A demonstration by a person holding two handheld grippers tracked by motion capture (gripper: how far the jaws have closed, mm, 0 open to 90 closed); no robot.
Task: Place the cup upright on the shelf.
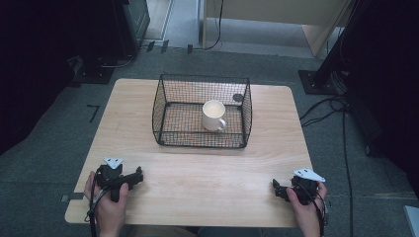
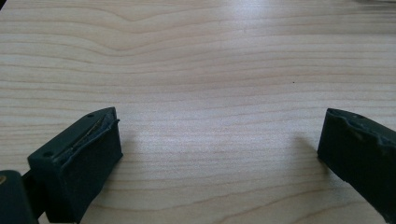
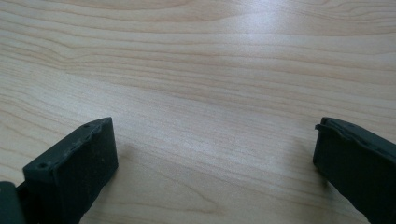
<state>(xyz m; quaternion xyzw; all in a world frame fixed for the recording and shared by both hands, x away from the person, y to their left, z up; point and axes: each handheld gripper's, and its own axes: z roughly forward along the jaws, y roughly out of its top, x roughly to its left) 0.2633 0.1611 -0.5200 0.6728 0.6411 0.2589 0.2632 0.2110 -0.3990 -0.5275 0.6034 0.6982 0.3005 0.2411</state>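
Two hand-held grippers: they rest low on the tabletop point(image 1: 197, 182), on the near side of the basket, probably a waiting pose.
Left hand-held gripper point(image 1: 132, 177): jaws wide apart, nothing between them.
Right hand-held gripper point(image 1: 279, 190): jaws wide apart too, nothing held.
Basket point(image 1: 201, 110): black wire, standing at the middle of the tabletop.
Mug point(image 1: 214, 115): white, upright inside the basket, handle toward the near right.
Writing: none that I can read.

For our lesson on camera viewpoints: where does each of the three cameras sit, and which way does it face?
High view: above the person's side, looking down at the table, basket, mug; both hands show.
Left gripper view: rides the left gripper, facing bare wood; jaws apart.
Right gripper view: rides the right gripper, likewise.
Shared: both gripper views show the tabletop.
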